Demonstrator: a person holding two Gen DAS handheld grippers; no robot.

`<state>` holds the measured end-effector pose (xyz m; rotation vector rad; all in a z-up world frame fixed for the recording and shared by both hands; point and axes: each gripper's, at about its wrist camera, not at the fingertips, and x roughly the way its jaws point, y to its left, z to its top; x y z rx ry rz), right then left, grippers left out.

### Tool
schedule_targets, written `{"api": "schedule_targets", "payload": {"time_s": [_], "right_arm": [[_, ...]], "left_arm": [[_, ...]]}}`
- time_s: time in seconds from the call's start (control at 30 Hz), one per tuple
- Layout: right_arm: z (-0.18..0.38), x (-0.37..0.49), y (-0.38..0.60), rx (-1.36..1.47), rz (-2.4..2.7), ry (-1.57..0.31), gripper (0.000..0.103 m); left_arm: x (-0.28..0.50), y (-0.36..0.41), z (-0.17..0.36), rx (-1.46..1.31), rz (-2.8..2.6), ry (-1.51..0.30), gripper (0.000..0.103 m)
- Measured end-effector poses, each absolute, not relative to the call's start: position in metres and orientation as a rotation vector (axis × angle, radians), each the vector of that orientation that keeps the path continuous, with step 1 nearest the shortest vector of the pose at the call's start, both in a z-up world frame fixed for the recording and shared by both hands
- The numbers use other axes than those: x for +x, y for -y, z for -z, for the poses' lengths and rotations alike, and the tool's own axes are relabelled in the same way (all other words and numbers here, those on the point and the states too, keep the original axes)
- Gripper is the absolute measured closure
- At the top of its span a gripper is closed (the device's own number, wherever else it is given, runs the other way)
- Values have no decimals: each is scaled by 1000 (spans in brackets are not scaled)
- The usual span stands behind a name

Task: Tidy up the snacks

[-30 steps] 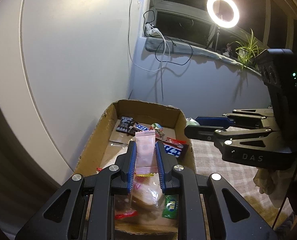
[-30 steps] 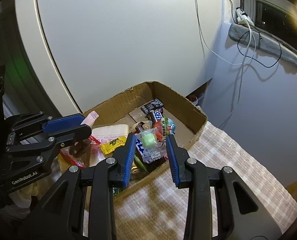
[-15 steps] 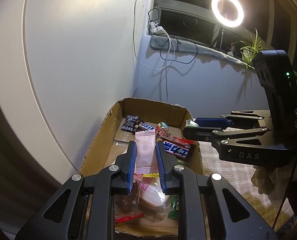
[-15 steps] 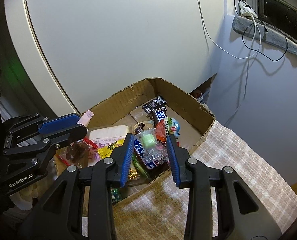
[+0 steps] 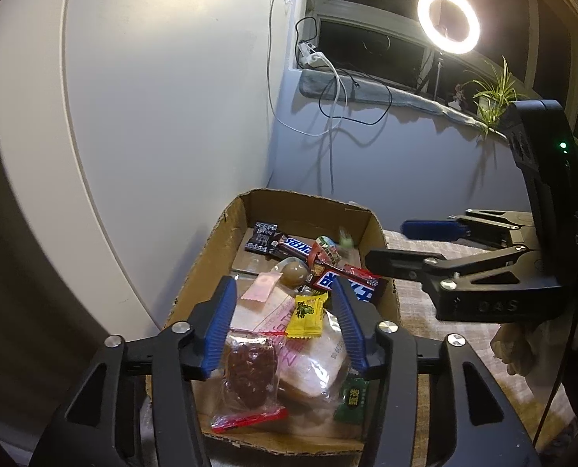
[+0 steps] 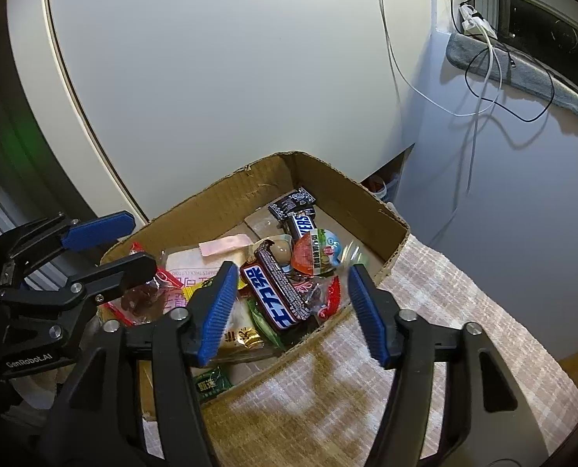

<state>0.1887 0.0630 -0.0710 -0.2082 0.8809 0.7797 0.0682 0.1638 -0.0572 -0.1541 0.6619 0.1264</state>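
A cardboard box [image 5: 226, 233] [image 6: 226, 190] holds several snacks: Snickers bars [image 5: 347, 284] [image 6: 277, 292], a bagged bread slice [image 5: 312, 362], a yellow candy [image 5: 305, 317], a pink-topped bag [image 5: 263, 286] and a jelly cup [image 6: 316, 253]. My left gripper [image 5: 285, 288] is open and empty above the box's near end. My right gripper [image 6: 293, 276] is open and empty over the box's right edge; a small green candy bag [image 6: 353, 255] [image 5: 345, 238], blurred, is in the box beside the jelly cup.
The box stands on a checked cloth [image 6: 444, 311] against a white cabinet [image 6: 211, 58]. Cables [image 6: 483, 78] hang from a window sill. A ring light [image 5: 448, 20] and a plant [image 5: 493, 95] stand at the back right.
Both grippers have opened. The left one let go of the pink-topped bag, which now lies in the box. The right one let go of the green candy bag, now blurred in the box.
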Motion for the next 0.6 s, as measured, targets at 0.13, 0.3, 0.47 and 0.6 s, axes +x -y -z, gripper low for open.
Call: {"api": "schedule_targets", "payload": {"time_s": [0.13,0.3,0.47,0.6], "right_arm": [[64,184,-56,-189,-773,-860,22],[56,174,-50,-183,-765,-844,21],[51,160,-38,-161,-745,-828,17],[47,145,-25,-157,-705,-815,17]], "left_arm": [[65,-162,57,-155,-130,-661,50],[56,-158,53,-152,-143,-651,40],[45,-155,48,-160,-162,-638,32],[36,-149,44,-161,-174,-625,28]]}}
